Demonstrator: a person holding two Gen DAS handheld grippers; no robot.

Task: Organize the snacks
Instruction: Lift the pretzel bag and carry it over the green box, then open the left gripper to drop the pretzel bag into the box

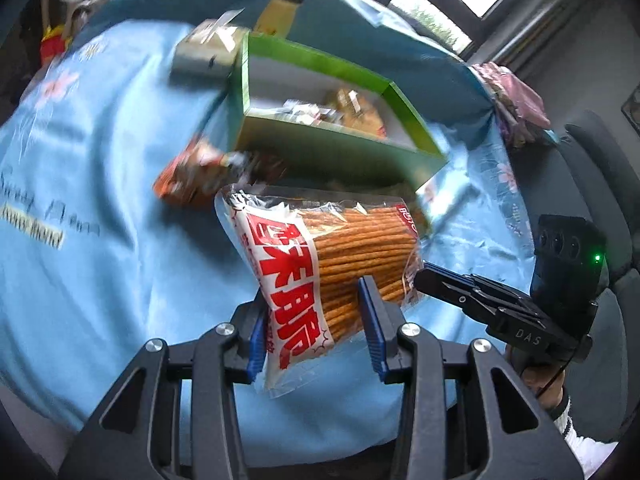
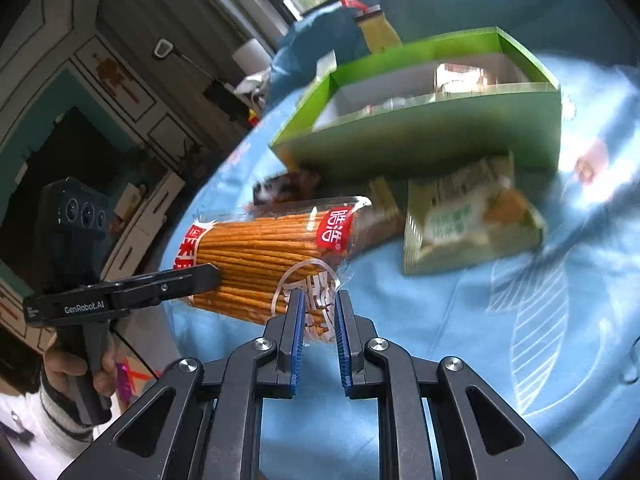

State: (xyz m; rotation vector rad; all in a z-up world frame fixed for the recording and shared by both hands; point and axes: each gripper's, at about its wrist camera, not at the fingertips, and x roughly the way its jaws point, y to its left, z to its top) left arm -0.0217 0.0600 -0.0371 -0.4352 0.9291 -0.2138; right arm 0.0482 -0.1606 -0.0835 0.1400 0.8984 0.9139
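Observation:
A clear bag of orange snack sticks (image 1: pixel 320 264) with red characters is held up above the light blue cloth. My left gripper (image 1: pixel 316 320) is shut on its white end. My right gripper (image 2: pixel 318 320) is shut on its other end (image 2: pixel 316 308). The bag also shows in the right wrist view (image 2: pixel 264 256). Behind it stands an open green box (image 1: pixel 344 148) with several wrapped snacks inside. The box also shows in the right wrist view (image 2: pixel 440 136). The left gripper shows at the left of the right wrist view (image 2: pixel 160 284).
A brown-orange snack pack (image 1: pixel 192 176) lies left of the box. A pale green pack (image 2: pixel 468 220) lies in front of the box. A yellow bottle (image 1: pixel 276 16) and a grey carton (image 1: pixel 204 48) stand behind it. The table edge is at the right (image 1: pixel 516 208).

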